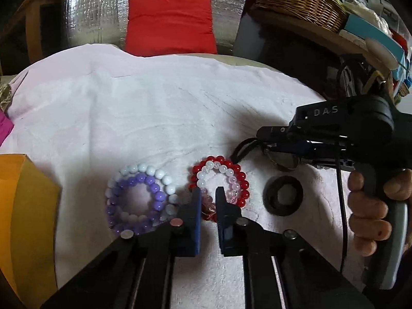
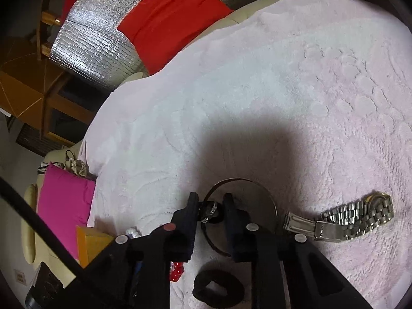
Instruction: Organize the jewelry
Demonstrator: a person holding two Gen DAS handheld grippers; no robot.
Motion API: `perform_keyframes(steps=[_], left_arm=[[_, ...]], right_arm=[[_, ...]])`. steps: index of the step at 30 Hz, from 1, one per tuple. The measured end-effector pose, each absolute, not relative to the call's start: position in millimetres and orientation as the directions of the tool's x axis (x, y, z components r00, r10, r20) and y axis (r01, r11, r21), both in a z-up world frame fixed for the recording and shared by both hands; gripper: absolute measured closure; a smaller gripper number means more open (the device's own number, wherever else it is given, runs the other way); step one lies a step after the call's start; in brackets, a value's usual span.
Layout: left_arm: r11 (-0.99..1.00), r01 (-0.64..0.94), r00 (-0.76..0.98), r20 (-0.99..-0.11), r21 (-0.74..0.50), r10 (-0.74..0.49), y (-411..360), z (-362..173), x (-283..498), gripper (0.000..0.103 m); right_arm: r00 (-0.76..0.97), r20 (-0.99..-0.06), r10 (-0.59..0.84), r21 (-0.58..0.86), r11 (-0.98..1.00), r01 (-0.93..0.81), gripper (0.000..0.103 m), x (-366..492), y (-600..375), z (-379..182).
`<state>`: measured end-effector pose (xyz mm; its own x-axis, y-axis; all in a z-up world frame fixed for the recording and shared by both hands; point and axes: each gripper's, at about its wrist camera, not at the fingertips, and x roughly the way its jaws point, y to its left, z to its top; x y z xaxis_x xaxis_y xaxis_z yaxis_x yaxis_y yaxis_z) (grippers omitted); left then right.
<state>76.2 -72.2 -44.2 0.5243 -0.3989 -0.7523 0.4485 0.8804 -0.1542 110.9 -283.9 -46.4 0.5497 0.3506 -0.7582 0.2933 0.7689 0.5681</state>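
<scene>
Two stacked bead bracelets, red (image 1: 242,180) and clear (image 1: 206,177), are straddled at their near rim by the left gripper (image 1: 208,195), jaws narrowly apart, while the right gripper (image 2: 210,207) is clamped on a dark ornamented bangle (image 2: 209,209) farther right.

Near edge crowded, far half of the towel open

On the pale towel (image 1: 159,108) the purple and white bead bracelets (image 1: 140,198), the red and clear bead bracelets (image 1: 221,182) and the black ring (image 1: 283,195) lie in a row near its near edge, just beside one another, leaving narrow gaps. The orange box (image 1: 28,206) blocks the left edge; the metal watch (image 2: 358,219) lies toward the right edge. Behind the row the towel runs bare to its far edge, where the red cushion (image 1: 170,23) stands.
</scene>
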Motion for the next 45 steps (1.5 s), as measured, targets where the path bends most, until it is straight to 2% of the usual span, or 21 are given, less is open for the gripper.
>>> perform_keyframes(steps=[1, 5, 11, 14, 15, 17, 18, 19, 20, 21, 22, 24, 26, 27, 28, 30, 36, 45], left_arm=[[0.879, 0.45, 0.522, -0.752, -0.158, -0.403, -72, -44, 76, 0.095], [0.865, 0.47, 0.509, -0.745, -0.178, -0.43, -74, -40, 72, 0.097], [0.827, 0.518, 0.498, -0.708, -0.219, -0.5, -82, -30, 62, 0.099], [0.848, 0.503, 0.53, -0.714, -0.168, -0.456, -82, -27, 59, 0.099], [0.859, 0.49, 0.543, -0.718, -0.148, -0.434, -81, -27, 61, 0.099], [0.892, 0.442, 0.583, -0.725, -0.096, -0.367, -76, -29, 65, 0.099], [0.904, 0.42, 0.595, -0.728, -0.078, -0.34, -73, -30, 67, 0.096], [0.906, 0.416, 0.594, -0.732, -0.076, -0.334, -71, -32, 69, 0.095], [0.906, 0.415, 0.585, -0.739, -0.083, -0.335, -70, -34, 71, 0.095], [0.904, 0.418, 0.574, -0.745, -0.091, -0.34, -70, -38, 73, 0.095], [0.901, 0.423, 0.569, -0.747, -0.093, -0.344, -72, -40, 73, 0.095], [0.891, 0.446, 0.556, -0.752, -0.089, -0.354, -77, -44, 73, 0.095], [0.881, 0.463, 0.542, -0.757, -0.095, -0.366, -82, -46, 72, 0.095], [0.874, 0.475, 0.53, -0.759, -0.103, -0.378, -85, -48, 70, 0.095], [0.869, 0.483, 0.523, -0.761, -0.107, -0.384, -86, -49, 70, 0.095], [0.865, 0.487, 0.511, -0.764, -0.119, -0.393, -87, -50, 71, 0.095], [0.84, 0.508, 0.482, -0.745, -0.191, -0.462, -87, -46, 66, 0.099], [0.822, 0.517, 0.497, -0.697, -0.24, -0.516, -80, -25, 51, 0.1]], right_arm=[[0.55, -0.757, 0.353, 0.568, 0.771, 0.287, 0.09, 110, -283, -44], [0.567, -0.746, 0.35, 0.563, 0.785, 0.257, 0.094, 101, -285, -32], [0.603, -0.702, 0.379, 0.598, 0.774, 0.209, 0.094, 85, -295, -14], [0.59, -0.695, 0.412, 0.621, 0.758, 0.202, 0.094, 83, -299, -12], [0.582, -0.691, 0.429, 0.637, 0.741, 0.212, 0.09, 83, -302, -14], [0.567, -0.697, 0.438, 0.649, 0.722, 0.239, 0.07, 84, -305, -20], [0.566, -0.696, 0.442, 0.656, 0.712, 0.252, 0.036, 84, -307, -23], [0.583, -0.677, 0.449, 0.678, 0.688, 0.257, 0.028, 83, -309, -25], [0.593, -0.672, 0.444, 0.681, 0.685, 0.259, 0.028, 84, -309, -26], [0.591, -0.684, 0.428, 0.664, 0.701, 0.26, 0.033, 86, -308, -26], [0.592, -0.689, 0.418, 0.651, 0.716, 0.251, 0.047, 88, -305, -26], [0.574, -0.706, 0.414, 0.63, 0.738, 0.242, 0.062, 95, -299, -32], [0.557, -0.723, 0.409, 0.619, 0.74, 0.261, 0.062, 100, -295, -40], [0.555, -0.726, 0.405, 0.616, 0.742, 0.264, 0.065, 102, -293, -42], [0.554, -0.731, 0.399, 0.608, 0.749, 0.263, 0.078, 104, -291, -44], [0.55, -0.748, 0.372, 0.577, 0.774, 0.261, 0.092, 105, -287, -45], [0.592, -0.714, 0.375, 0.584, 0.785, 0.207, 0.098, 94, -291, -24], [0.652, -0.609, 0.453, 0.671, 0.732, 0.119, 0.099, 65, -314, 10]])
